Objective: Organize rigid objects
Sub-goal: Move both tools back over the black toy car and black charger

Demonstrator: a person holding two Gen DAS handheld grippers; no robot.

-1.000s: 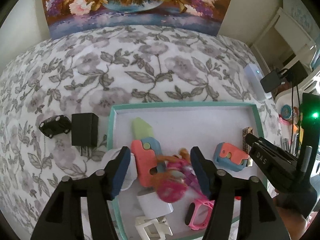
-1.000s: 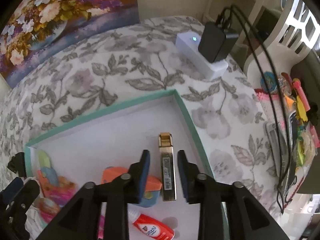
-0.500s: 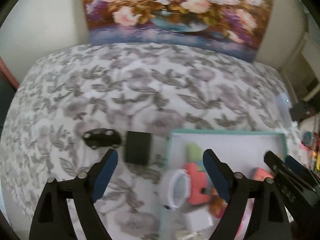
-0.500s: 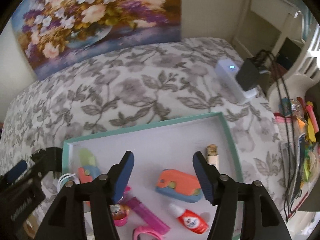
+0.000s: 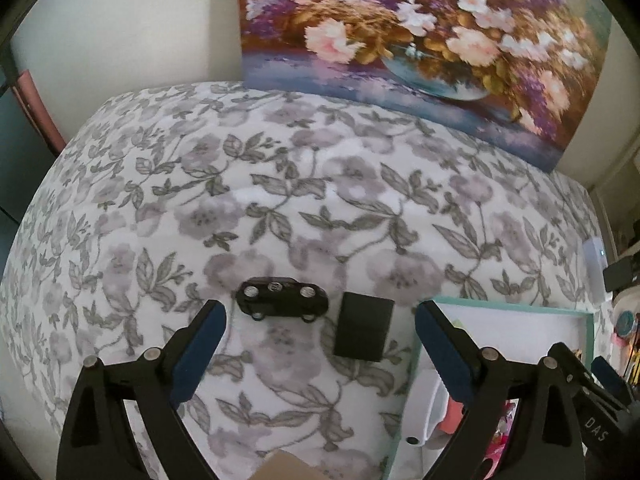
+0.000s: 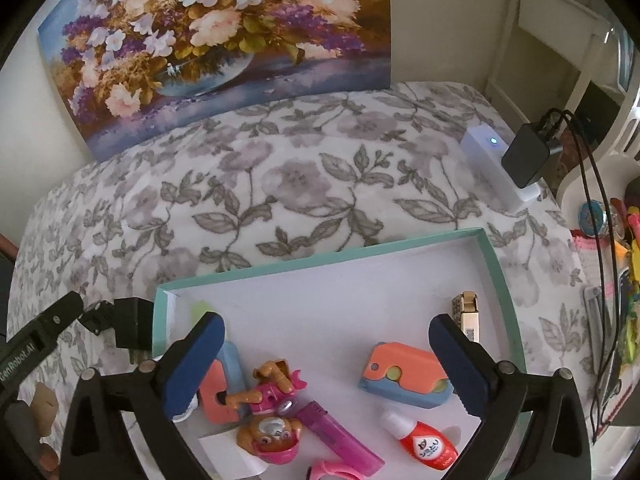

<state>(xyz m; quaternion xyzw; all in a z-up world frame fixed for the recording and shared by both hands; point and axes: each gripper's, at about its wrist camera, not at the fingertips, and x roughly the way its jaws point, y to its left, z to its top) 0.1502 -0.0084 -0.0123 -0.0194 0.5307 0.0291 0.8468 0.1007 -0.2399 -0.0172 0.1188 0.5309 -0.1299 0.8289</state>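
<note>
A teal-rimmed white tray (image 6: 320, 256) lies on the flowered bedspread. It holds an orange-and-blue toy (image 6: 404, 376), a pink toy dog figure (image 6: 272, 420), a purple lighter (image 6: 340, 436), a red glue bottle (image 6: 424, 440) and a gold lighter (image 6: 468, 312). My right gripper (image 6: 324, 360) is open and empty above the tray. A black toy car (image 5: 282, 302) and a black charger block (image 5: 362, 330) lie on the bedspread left of the tray (image 5: 500, 308). My left gripper (image 5: 318, 348) is open and empty, just short of them.
A flower painting (image 5: 420, 40) leans on the wall behind the bed. A white power strip (image 6: 496, 168) with a black plug (image 6: 526, 154) and cables lies at the bed's right edge. A cluttered shelf (image 6: 616, 248) stands to the right.
Both grippers have opened wide and drawn back. The right one let go of the gold lighter in the tray. The left one swung left from the tray toward the car and charger.
</note>
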